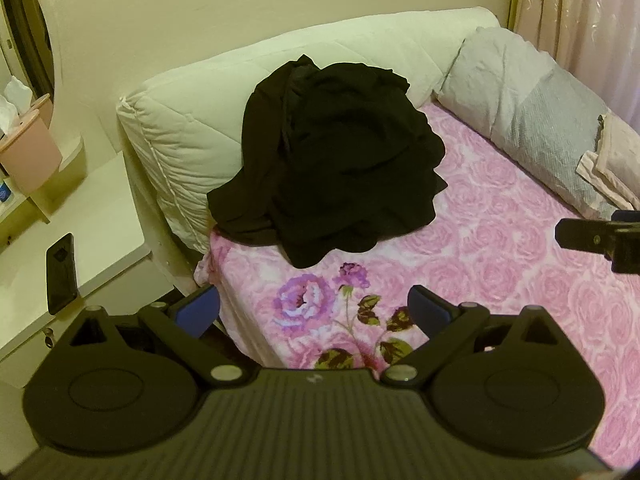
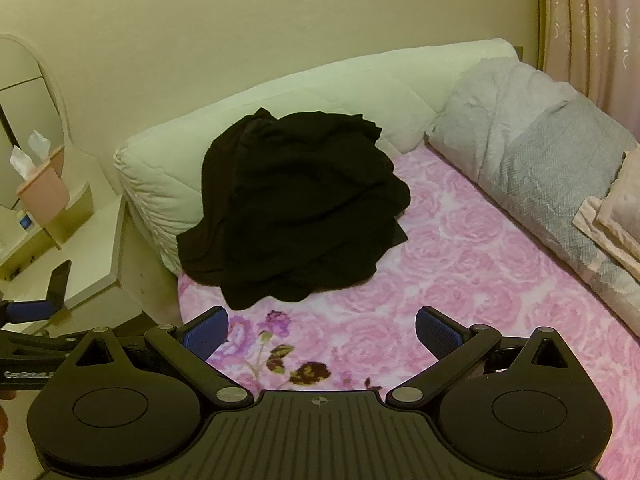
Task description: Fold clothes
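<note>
Both your tongs, left (image 1: 314,306) and right (image 2: 322,330), gape empty; pinch separate edges of the centre-frame black garment heap (image 1: 332,164).

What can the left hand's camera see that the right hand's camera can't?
Only the left wrist view shows the whole dark phone standing on the white bedside table, and the right gripper's tip poking in at its right edge.

Only the right wrist view shows the left gripper from the side, at its left edge.

Both show the crumpled black garment on the pink floral bedspread, the white headboard cushion, the grey bedding, and the pink tissue box. Each view's own gripper, left and right, is open and empty.
</note>
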`<state>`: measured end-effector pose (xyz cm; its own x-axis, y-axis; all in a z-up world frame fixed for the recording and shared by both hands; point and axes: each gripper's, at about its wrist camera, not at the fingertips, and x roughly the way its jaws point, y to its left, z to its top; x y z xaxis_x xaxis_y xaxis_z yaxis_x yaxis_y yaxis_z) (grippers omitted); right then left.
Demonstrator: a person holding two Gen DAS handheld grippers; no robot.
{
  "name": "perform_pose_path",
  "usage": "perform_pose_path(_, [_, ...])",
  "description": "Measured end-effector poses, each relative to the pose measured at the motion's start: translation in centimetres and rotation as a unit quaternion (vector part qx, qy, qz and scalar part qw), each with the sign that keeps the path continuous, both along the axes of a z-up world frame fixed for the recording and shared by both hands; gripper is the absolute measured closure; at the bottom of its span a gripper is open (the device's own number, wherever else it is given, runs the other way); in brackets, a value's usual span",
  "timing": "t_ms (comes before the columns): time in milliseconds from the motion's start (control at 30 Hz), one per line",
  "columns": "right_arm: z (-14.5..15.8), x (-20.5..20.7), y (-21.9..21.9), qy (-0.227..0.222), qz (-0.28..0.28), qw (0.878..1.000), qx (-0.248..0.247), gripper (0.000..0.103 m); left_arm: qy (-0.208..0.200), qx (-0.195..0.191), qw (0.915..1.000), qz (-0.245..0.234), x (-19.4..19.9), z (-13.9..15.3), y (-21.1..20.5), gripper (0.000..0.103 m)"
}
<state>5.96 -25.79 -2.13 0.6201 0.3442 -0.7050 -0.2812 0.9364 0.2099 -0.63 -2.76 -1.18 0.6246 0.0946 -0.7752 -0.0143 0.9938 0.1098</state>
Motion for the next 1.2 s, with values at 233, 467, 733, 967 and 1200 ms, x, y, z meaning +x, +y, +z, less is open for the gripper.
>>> perform_pose_path(233, [-0.9,4.1,1.0,-0.010,0.002,1.000,-0.015,0.001,0.000,0.029,0.9987,-0.043,4.9,-1.8,1.9,0.004])
perform_pose_path(467, [-3.4,13.1,3.9,0.001,0.018,0.999,-0.043,0.001,0.006,0.052,0.9911,-0.122,15.0,-7.6,4.1,0.007])
perform_pose_path(733, [-7.4,28.1,10.6,-0.004,0.079,0.994,-0.068,0.001,0.012,0.049,0.9812,-0.186,27.4,-14.9,5.7,0.014])
perform_pose_path(967, [-12.5,38.1,16.7,-0.002,0.149,0.985,-0.082,0.001,0.037,0.034,0.9742,-0.220,33.0,-19.4,5.9,0.041])
perform_pose_path(1200, [-15.4,42.0,19.6,0.030,0.171,0.981,-0.089,0.001,0.047,0.018,0.9704,-0.236,33.6,-20.4,6.5,0.078])
